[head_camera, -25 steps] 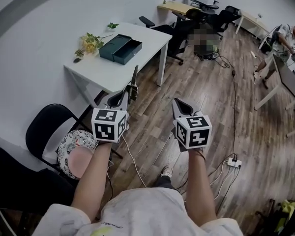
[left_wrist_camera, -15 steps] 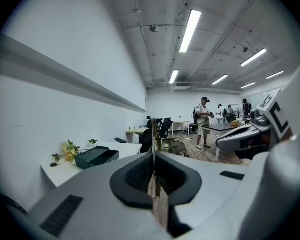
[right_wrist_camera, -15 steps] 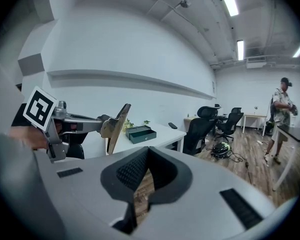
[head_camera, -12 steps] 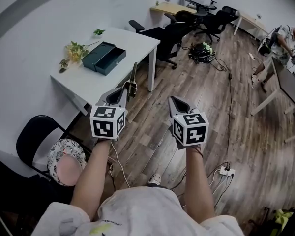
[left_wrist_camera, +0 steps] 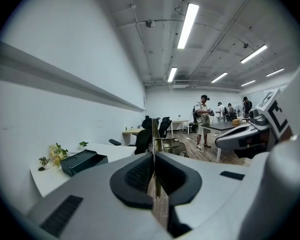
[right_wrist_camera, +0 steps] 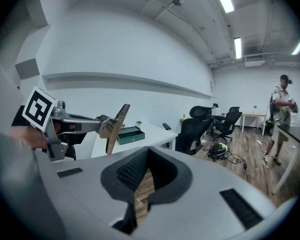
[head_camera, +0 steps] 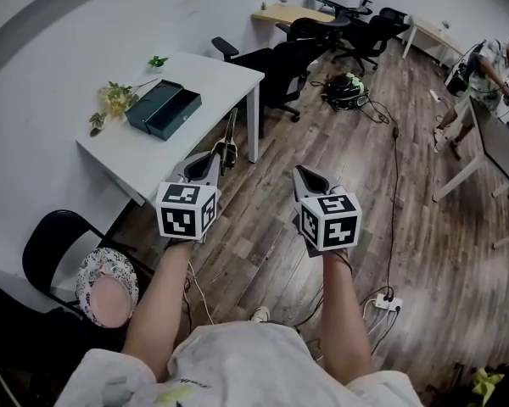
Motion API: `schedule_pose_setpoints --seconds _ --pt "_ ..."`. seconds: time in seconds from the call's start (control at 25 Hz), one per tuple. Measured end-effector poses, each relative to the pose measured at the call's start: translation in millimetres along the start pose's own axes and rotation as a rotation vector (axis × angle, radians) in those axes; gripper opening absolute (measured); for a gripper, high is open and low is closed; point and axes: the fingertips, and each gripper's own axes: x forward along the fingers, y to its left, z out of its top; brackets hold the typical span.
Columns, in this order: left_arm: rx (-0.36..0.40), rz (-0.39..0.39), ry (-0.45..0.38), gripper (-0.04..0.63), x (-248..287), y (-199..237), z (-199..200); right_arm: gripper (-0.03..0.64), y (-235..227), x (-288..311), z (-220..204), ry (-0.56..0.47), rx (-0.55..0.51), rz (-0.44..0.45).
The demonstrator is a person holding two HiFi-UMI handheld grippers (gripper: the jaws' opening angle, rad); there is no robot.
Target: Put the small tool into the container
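Note:
My left gripper is shut on the small tool, a thin flat blade with a wooden handle that sticks up past the jaws. The left gripper view shows the tool edge-on between the shut pads. The container, a dark green open box, lies on the white table ahead and to the left, well apart from the tool. My right gripper is shut with nothing in it, held beside the left one over the wood floor. Its own view shows the tool and the container.
Yellow flowers lie on the table beside the box. A black chair with a patterned cushion stands at lower left. Black office chairs crowd the table's far end. Cables and a power strip cross the floor. A person stands far right.
The table and box have drifted left and slightly down in the head view, as has the chair. Both grippers keep their pose, the left still holding the tool.

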Motion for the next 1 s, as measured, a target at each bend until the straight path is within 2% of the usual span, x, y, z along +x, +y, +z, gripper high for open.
schedule_pose_setpoints --seconds 0.52,1.0 --pt "0.003 0.016 0.018 0.003 33.2 -18.7 3.0 0.005 -40.6 7.0 -5.9 0.011 0.007 0.018" --pt "-0.011 0.054 0.019 0.003 54.5 5.9 -2.9 0.005 -44.6 41.9 -5.4 0.019 -0.015 0.051"
